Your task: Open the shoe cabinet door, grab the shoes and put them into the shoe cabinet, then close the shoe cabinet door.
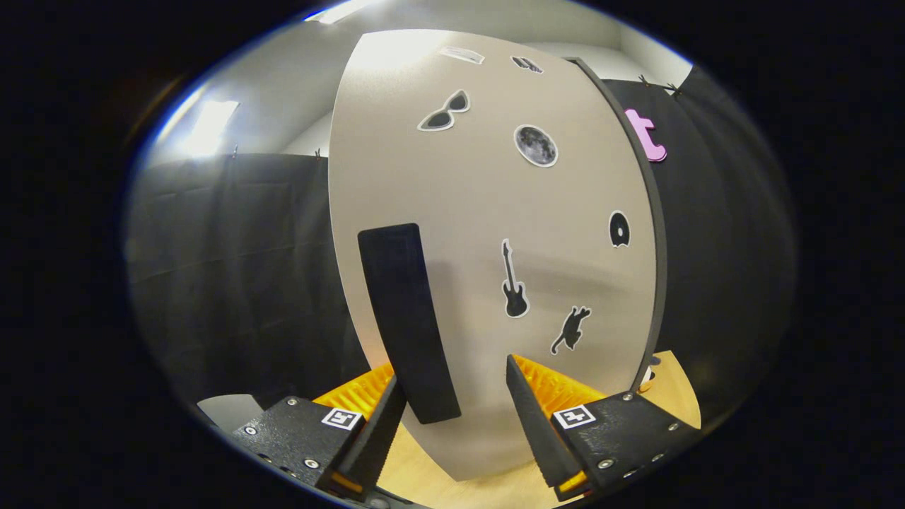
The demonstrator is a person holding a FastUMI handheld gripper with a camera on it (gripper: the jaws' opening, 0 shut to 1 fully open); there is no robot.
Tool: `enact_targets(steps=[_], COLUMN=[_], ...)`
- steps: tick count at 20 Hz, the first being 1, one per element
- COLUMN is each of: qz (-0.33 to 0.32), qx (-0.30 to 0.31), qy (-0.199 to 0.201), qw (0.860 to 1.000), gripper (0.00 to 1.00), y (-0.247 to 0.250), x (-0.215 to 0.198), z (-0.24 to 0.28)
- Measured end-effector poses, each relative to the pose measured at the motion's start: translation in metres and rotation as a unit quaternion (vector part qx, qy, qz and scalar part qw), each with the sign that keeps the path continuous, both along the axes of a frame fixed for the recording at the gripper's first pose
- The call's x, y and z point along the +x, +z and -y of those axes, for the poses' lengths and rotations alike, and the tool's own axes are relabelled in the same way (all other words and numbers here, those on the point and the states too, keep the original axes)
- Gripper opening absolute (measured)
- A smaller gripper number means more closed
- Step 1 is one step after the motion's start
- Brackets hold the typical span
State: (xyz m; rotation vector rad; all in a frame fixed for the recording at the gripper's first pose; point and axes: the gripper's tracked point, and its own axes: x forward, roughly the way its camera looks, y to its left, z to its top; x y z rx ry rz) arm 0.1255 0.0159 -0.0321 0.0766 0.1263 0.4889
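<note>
Beige and matte, the shoe cabinet door (pixel 488 233) stands upright just ahead of the gripper (pixel 456 417), dotted with stickers — sunglasses (pixel 444 112), a moon (pixel 535 145), a guitar (pixel 514 281) and a cat (pixel 571 329). A long black handle (pixel 406 318) runs down the door near its left edge, and its lower end sits in the gap between the spread fingers, closer to the left one; whether that finger touches it cannot be told, and nothing is pinched yet. The placement reads as a line-up for pulling: the handle is the only graspable part of a flat panel, and it lies opposite the dark strip along the door's right edge (pixel 654 233), which I take for the hinge side. The door looks shut or nearly so, so the opening step seems to be the one in hand; the shoes are not to be seen here. Pale wooden surface (pixel 424 474) shows beneath the fingers, and left of the door there is open room before the black cloth wall (pixel 233 268) — space for the panel to swing toward the gripper.
</note>
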Motion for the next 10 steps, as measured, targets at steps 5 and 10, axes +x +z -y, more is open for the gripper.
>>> enact_targets(steps=[5,10], qz=[0.003,0.005], qx=[0.001,-0.01], qy=[0.018,0.019], qw=[1.0,1.0], gripper=[0.88,0.91], y=[-0.002,-0.006], x=[0.027,0.055], z=[-0.029,-0.052])
